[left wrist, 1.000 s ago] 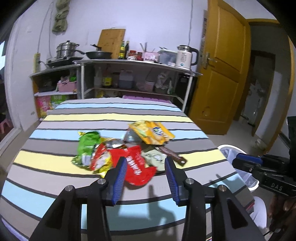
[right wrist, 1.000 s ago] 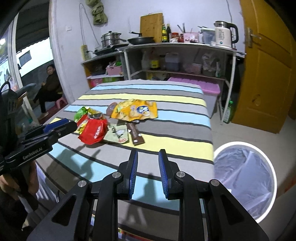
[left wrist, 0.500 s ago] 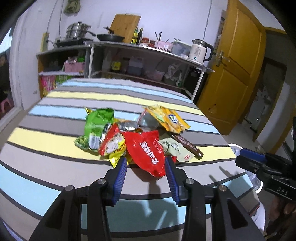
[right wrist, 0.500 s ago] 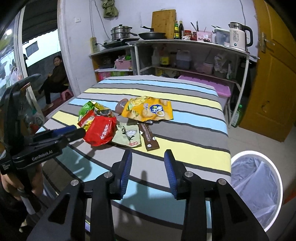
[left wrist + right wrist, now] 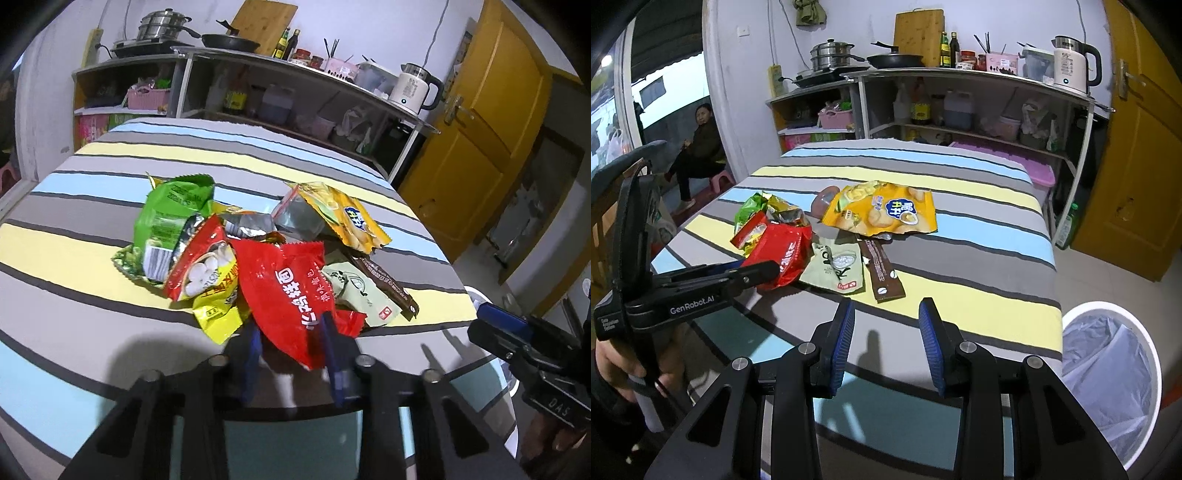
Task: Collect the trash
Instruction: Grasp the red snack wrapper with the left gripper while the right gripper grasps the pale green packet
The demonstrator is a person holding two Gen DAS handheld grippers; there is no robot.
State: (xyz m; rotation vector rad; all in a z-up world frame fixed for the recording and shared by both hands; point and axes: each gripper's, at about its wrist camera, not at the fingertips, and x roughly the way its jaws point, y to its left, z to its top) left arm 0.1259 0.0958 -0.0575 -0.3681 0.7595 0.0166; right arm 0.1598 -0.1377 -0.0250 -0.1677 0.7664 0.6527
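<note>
kettle (image 5: pixel 1071 62) on shelf | frying pan (image 5: pixel 895 59) | yellow door (image 5: pixel 476 155) | seated person (image 5: pixel 698 147)

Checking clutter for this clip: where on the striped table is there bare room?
Bare: striped tablecloth beyond the yellow chip bag, toward the shelving, and the near strip before the brown wrapper. Crowded: the wrapper pile around the red snack bag.

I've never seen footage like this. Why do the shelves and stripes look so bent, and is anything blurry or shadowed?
Left wrist view: fisheye bends the striped table, black ring at the corners; the left gripper is smeared, closing around the red wrapper, and throws a soft shadow.
Right wrist view: sharper; curved shelves, the right gripper shadowing the cloth.
</note>
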